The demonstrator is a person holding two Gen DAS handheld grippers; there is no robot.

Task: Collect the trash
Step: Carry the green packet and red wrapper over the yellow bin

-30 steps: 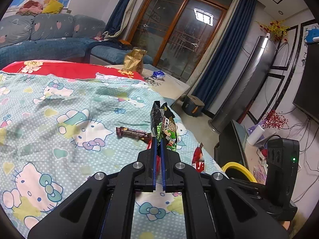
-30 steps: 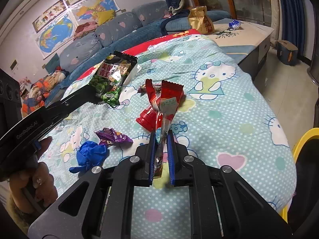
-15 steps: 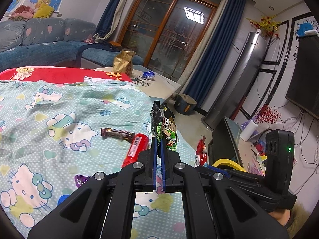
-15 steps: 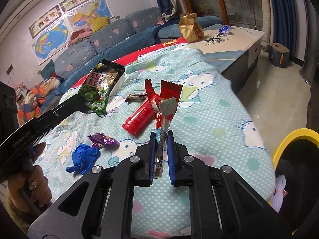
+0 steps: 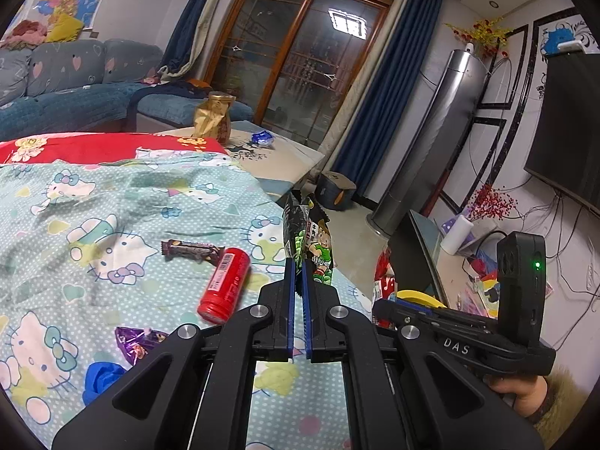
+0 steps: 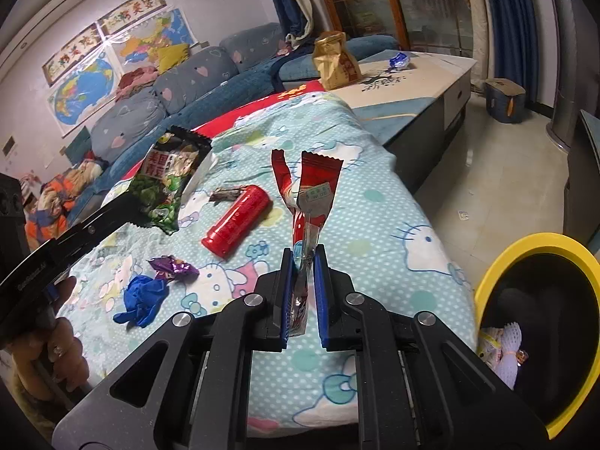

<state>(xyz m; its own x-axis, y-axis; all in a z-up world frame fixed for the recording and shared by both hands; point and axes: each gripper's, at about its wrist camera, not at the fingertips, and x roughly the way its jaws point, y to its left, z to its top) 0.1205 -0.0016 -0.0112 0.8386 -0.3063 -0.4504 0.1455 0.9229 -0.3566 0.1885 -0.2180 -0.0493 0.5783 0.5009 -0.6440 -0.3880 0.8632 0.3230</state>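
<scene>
Left wrist view: left hand-held gripper (image 5: 298, 266) pinched a green-pea snack bag (image 5: 309, 240), held upright above the bed (image 5: 112, 195). Right hand-held gripper (image 6: 303, 262) clamped a red wrapper (image 6: 313, 195), its top flaring out. Red can (image 6: 237, 219), purple wrapper (image 6: 173, 264) and blue glove (image 6: 141, 298) lay on the bed ahead-left of it. Yellow-rimmed bin (image 6: 498, 281) sat to its right, probably on the floor.

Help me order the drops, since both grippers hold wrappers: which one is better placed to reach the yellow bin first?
Right. The right gripper, shut on the red wrapper, has the yellow bin open just beside it. The left gripper, holding the green pea bag, sits farther over the bedspread.
</scene>
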